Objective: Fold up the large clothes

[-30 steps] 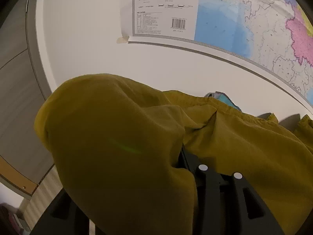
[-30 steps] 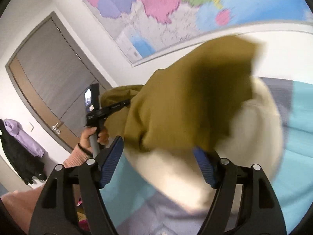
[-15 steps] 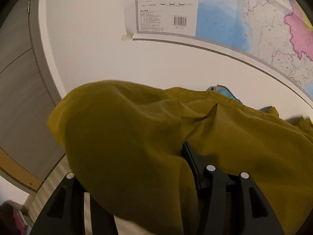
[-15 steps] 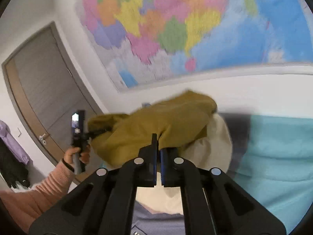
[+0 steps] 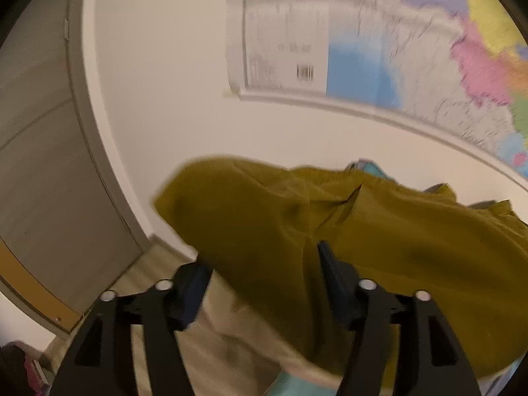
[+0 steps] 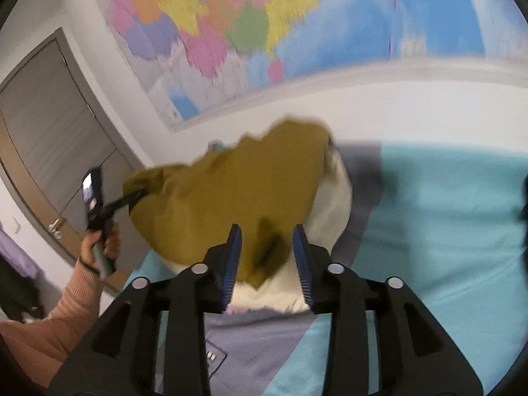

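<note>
While the bed (image 6: pixel 445 231) is being used as the folding surface, the mustard garment (image 6: pixel 237 198) is being left bunched over a cream cloth (image 6: pixel 333 211) near its far left corner. Both sets of jaws are opening: the left gripper (image 5: pixel 264 264) is being eased off a fold that is lying between its fingers, and the right gripper (image 6: pixel 267 247) is being held empty above the heap. If the fold is being released unevenly, it is likely to slump and come undone.
</note>
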{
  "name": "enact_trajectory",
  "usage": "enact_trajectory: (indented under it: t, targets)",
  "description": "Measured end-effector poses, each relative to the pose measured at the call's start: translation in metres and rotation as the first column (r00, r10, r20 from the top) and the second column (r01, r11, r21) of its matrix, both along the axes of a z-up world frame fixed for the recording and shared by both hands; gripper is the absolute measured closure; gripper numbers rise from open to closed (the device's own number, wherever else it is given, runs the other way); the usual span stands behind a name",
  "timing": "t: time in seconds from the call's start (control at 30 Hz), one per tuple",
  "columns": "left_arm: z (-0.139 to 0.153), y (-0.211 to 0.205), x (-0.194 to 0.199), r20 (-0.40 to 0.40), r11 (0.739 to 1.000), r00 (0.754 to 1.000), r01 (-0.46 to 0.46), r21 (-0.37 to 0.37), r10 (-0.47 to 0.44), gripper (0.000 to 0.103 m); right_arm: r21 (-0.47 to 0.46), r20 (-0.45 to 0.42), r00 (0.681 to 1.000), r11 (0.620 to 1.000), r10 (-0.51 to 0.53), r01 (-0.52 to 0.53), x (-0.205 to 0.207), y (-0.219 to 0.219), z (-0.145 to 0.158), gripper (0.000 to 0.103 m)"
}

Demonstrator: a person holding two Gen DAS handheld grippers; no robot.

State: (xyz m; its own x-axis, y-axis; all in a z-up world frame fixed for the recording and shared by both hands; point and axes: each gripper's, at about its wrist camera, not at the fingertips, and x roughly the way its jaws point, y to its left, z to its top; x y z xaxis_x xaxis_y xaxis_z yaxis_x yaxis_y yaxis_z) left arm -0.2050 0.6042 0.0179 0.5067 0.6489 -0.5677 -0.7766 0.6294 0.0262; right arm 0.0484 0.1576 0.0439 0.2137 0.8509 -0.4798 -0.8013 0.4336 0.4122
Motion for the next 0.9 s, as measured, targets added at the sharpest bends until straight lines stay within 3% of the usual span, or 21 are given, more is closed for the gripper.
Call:
enact_trajectory:
  t: [0.07, 0.17, 0.33, 0.47, 0.6, 0.7, 0.77, 0.9]
  targets:
    - [0.009, -0.017, -0.011, 0.037, 0.999, 0.999, 0.018, 0.048, -0.02, 0.04, 0.015, 0.039, 0.999, 1.0, 0.026, -0.027, -0.002, 0.007, 0.016, 0.062]
    - [0.019, -0.04, -0.007, 0.046, 0.993, 0.993, 0.106, 0.056, -0.109, 0.039, -0.004, 0.085, 0.995, 0.999, 0.054, -0.054, -0.002, 0.034, 0.027, 0.047]
    - [0.015, -0.071, 0.021, 0.056, 0.974, 0.972, 0.226, 0.02, -0.226, 0.038, -0.024, 0.014, 0.998, 0.998, 0.057, -0.056, 0.019, 0.081, 0.012, 0.046]
    - [-0.002, -0.085, 0.041, 0.054, 0.961, 0.961, 0.274, -0.023, -0.273, 0.036, -0.072, -0.079, 0.995, 0.995, 0.065, -0.07, 0.032, 0.095, -0.023, 0.047]
    - [-0.022, -0.091, 0.052, 0.027, 0.964, 0.965, 0.263, -0.029, -0.262, 0.034, -0.106, -0.153, 0.985, 0.99, 0.081, -0.097, 0.033, 0.091, -0.052, 0.046]
    - [-0.02, -0.095, 0.051, 0.029, 0.97, 0.97, 0.241, -0.027, -0.241, 0.034, -0.094, -0.171, 0.982, 0.991, 0.078, -0.095, 0.031, 0.082, -0.054, 0.045]
    - [-0.015, -0.104, 0.05, 0.023, 0.972, 0.971, 0.237, -0.005, -0.236, 0.034, -0.093, -0.158, 0.985, 0.992, 0.074, -0.09, 0.028, 0.077, -0.049, 0.045]
    - [-0.009, -0.126, 0.045, 0.019, 0.967, 0.967, 0.253, 0.041, -0.254, 0.023, -0.071, -0.08, 0.994, 0.994, 0.08, -0.085, 0.012, 0.066, -0.031, 0.045]
